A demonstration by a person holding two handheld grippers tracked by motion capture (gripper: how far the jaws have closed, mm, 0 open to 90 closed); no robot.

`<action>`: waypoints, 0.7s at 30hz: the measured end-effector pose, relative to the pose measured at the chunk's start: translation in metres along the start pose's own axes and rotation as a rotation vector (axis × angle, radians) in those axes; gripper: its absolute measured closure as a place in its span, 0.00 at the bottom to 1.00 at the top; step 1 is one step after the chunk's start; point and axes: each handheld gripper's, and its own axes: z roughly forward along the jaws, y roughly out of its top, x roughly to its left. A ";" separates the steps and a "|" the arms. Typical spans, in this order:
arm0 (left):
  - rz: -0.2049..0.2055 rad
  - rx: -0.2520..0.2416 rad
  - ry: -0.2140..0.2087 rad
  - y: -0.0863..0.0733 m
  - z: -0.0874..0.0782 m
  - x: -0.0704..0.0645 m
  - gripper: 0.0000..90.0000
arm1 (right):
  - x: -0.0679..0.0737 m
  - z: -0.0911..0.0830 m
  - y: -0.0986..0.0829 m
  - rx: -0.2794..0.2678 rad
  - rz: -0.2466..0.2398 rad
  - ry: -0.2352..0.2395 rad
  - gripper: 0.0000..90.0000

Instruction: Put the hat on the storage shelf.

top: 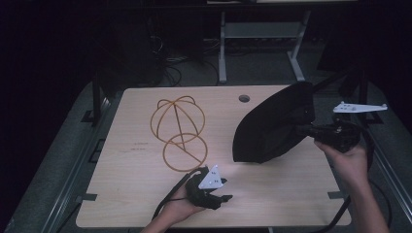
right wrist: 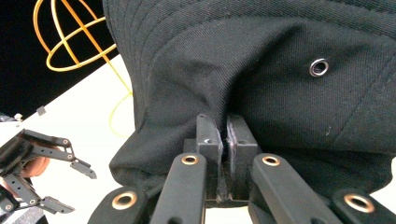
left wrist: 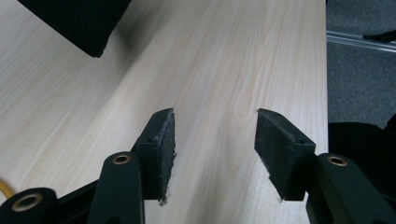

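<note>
A black fabric hat hangs lifted above the right half of the wooden table. My right gripper is shut on its edge. In the right gripper view the jaws pinch a fold of the hat at the gripper, near a metal eyelet. A yellow wire hat stand rests on the table at center left, also seen as the stand. My left gripper lies low near the front edge, open, with bare wood between its pads. A corner of the hat shows far ahead.
A round cable hole sits near the table's far edge. A metal frame leg and cables stand on the dark floor behind. The table's right edge and grey floor lie beside the left gripper.
</note>
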 end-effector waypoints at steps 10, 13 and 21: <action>-0.004 -0.017 -0.008 -0.002 -0.002 0.001 0.51 | 0.010 0.002 0.024 0.032 -0.033 0.015 0.96; -0.003 -0.022 -0.011 -0.002 -0.002 0.000 0.51 | 0.015 0.003 0.033 0.043 -0.049 0.017 0.96; -0.020 -0.028 -0.014 -0.005 -0.001 0.001 0.48 | 0.030 0.005 0.057 0.060 -0.097 0.031 0.96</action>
